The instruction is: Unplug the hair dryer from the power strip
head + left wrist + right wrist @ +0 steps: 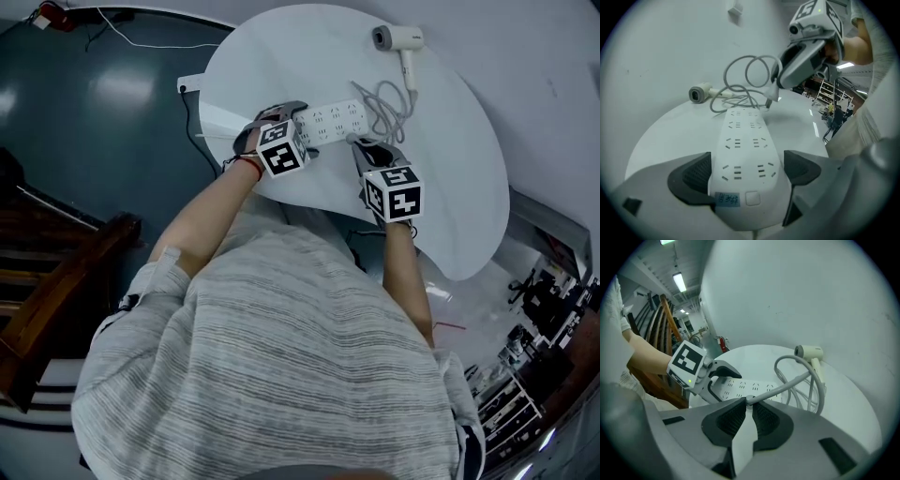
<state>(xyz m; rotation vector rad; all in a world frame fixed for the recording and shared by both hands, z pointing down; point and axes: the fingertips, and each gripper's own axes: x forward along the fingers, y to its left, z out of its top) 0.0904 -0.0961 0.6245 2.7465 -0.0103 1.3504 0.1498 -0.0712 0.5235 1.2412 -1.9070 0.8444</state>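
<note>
At the near edge of the round white table (450, 187), your left gripper (746, 173) clamps the long white plastic power strip (743, 140) to steady it, while your right gripper (747, 404) is pinched shut on the plug end of the grey cord (787, 380) — ready to pull.

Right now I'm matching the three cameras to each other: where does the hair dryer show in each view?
Head view: the hair dryer lies at the top, right of centre, near the table's far edge.
Left gripper view: left of centre, in the upper half.
Right gripper view: right of centre, by the wall.
Shared landmark: the white power strip, with the looped cord between it and the dryer.
</note>
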